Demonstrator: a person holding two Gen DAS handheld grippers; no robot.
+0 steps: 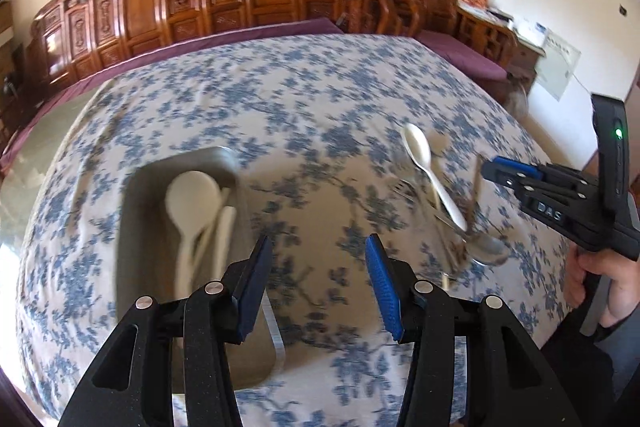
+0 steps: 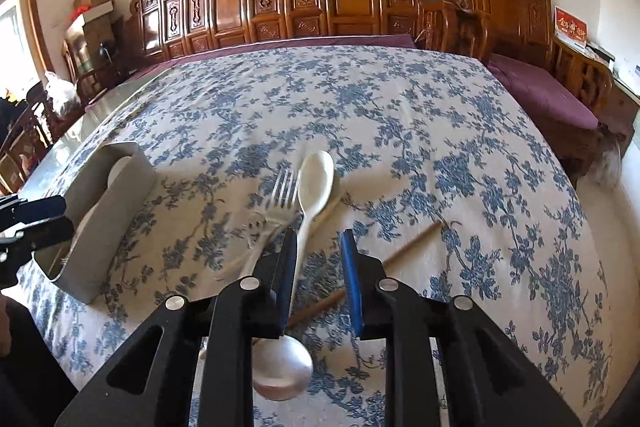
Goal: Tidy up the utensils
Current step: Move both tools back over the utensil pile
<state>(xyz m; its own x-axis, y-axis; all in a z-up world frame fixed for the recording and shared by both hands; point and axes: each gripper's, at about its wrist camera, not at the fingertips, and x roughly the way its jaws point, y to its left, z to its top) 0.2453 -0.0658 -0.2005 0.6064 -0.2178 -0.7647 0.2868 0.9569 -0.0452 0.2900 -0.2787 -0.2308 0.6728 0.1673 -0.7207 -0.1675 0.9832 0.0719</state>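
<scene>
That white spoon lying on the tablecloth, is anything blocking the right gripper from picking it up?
Nothing visible covers the white spoon. The right gripper is open right over its handle. A fork lies close beside it, so the fingers could bump that.

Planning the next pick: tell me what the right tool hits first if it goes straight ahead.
Probably the white spoon: its handle runs beside the right tool inner left pad, with the fork just left. Depth is unclear.

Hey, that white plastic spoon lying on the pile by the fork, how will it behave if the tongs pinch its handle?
The white spoon looks thin and plastic, so probably light and a bit bendy. Its glossy, narrow handle may slip or twist between the pads. It rests across the fork and other utensils, so lifting it could nudge them.
</scene>
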